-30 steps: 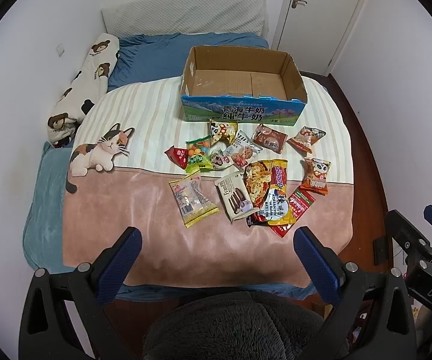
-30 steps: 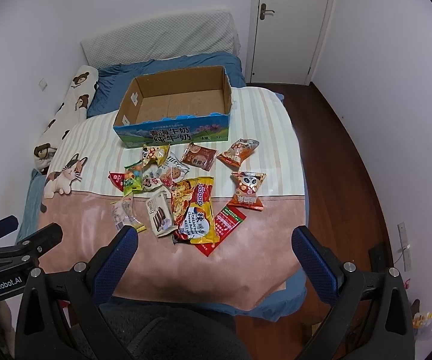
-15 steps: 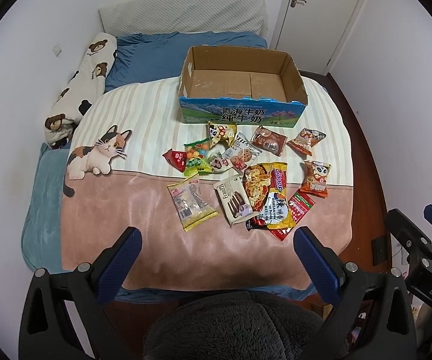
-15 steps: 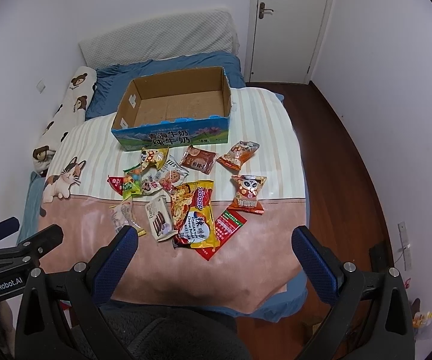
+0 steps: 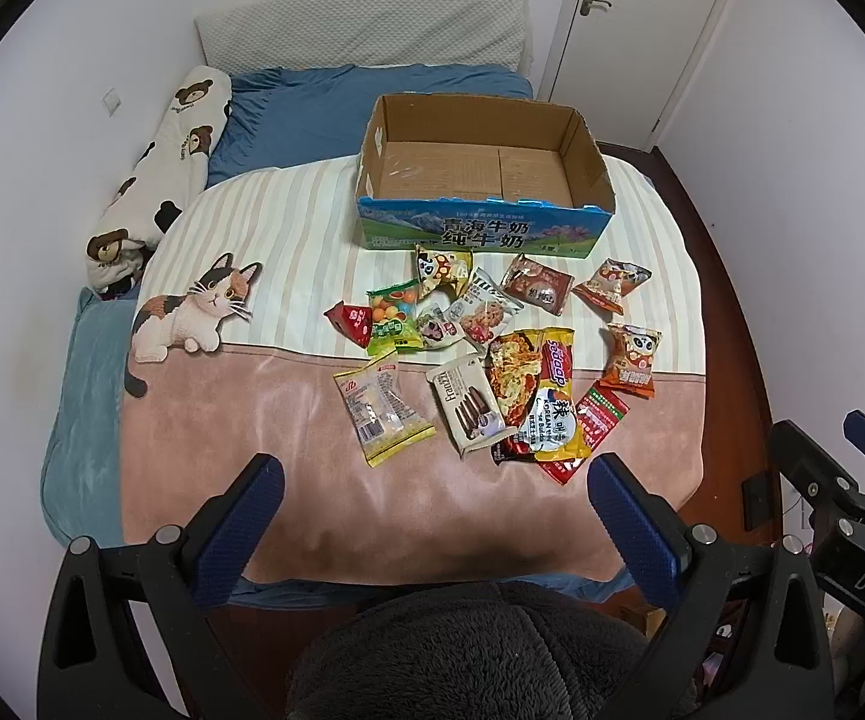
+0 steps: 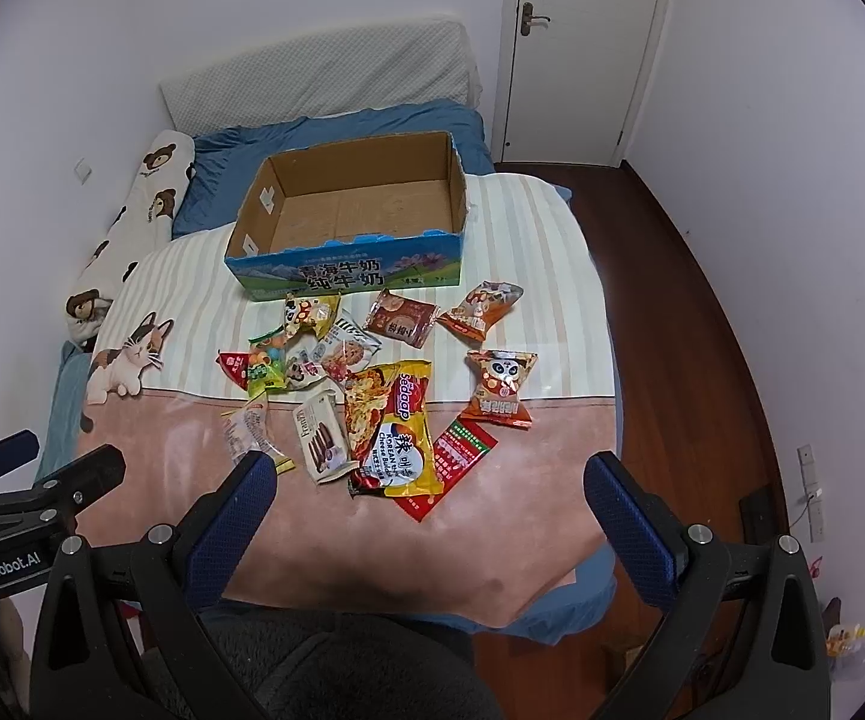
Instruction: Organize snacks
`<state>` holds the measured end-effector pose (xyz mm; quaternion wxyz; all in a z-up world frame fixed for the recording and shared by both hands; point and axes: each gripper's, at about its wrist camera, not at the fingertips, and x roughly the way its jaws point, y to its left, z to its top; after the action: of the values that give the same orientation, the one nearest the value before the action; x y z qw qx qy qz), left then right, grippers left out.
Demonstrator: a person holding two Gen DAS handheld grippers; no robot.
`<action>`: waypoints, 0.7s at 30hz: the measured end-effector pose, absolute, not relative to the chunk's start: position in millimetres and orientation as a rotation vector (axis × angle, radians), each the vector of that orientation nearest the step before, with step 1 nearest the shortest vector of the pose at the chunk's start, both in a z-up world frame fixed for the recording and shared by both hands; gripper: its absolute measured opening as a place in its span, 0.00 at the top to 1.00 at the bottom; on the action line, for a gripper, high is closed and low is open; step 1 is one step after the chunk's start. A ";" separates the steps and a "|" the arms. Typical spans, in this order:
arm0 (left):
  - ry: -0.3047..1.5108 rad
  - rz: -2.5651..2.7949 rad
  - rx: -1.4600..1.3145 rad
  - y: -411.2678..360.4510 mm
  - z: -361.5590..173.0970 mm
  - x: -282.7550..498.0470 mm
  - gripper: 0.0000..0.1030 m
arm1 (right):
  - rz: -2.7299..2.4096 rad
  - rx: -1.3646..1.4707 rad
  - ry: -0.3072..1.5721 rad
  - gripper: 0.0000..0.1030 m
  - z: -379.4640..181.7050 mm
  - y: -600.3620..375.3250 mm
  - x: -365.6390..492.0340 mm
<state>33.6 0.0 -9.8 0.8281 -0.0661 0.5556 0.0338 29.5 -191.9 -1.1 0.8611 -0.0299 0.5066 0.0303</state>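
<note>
both claws hang above the near edge of the bed point(image 5: 204, 480), each with its blue fingers spread wide and nothing between them: the left gripper point(image 5: 432, 498) and the right gripper point(image 6: 429, 495).

the snacks lie loose on the blanket, in a clump from its middle towards the near edge. nearest are a pale yellow packet point(image 5: 381, 414), a white biscuit pack point(image 5: 468, 405), a yellow noodle bag point(image 5: 537, 396) and a red sachet point(image 5: 591, 429) tucked partly under it. further back sit a green candy bag point(image 5: 393, 324), a small red triangle pack point(image 5: 348, 321), a brown wrapper point(image 5: 537, 291) and two orange panda bags point(image 5: 630, 360), one beyond the other. the cardboard box point(image 5: 480, 234) stands open behind them towards the head of the bed, with bare cardboard showing inside.

a bear-print bolster point(image 5: 156, 180) lies along the left edge, blue sheet point(image 5: 324, 108) and a grey headboard cushion point(image 5: 360, 30) beyond. a dark fuzzy mound point(image 5: 468, 648) fills the foreground below the fingers.

the right view shows the wooden floor point(image 6: 684, 360) along the bed's right side and the whole door point(image 6: 582, 48); there the left finger point(image 6: 225, 534) covers the lower end of the pale yellow packet, which the left view shows whole.
</note>
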 end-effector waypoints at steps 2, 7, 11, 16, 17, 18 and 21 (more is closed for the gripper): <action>1.182 0.071 -0.139 -0.2 -9.1 33.7 0.00 | 0.063 -0.061 1.066 0.00 -0.8 -190.3 29.7; 1.179 0.069 -0.139 -0.6 -9.1 34.4 0.00 | 0.071 -0.064 1.066 0.00 -2.3 -190.9 30.6; 1.182 0.069 -0.141 -0.1 -8.8 35.5 0.00 | 0.073 -0.066 1.061 0.00 -2.2 -189.7 29.1; 1.179 0.066 -0.142 -0.2 -8.1 34.6 0.00 | 0.077 -0.063 1.064 0.00 -2.0 -189.2 26.8; 1.177 0.065 -0.142 -1.1 -7.8 34.4 0.00 | 0.078 -0.061 1.065 0.00 -1.6 -189.3 26.2; 1.179 0.064 -0.143 0.5 -7.0 33.7 0.00 | 0.079 -0.063 1.066 0.00 -1.0 -189.6 24.3; 1.176 0.064 -0.145 0.6 -5.6 32.2 0.00 | 0.082 -0.067 1.063 0.00 1.4 -189.2 21.4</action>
<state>32.2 0.6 -5.6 0.8290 -0.0683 0.5542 0.0300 21.4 -189.2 1.4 0.8607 -0.0317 0.5066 0.0390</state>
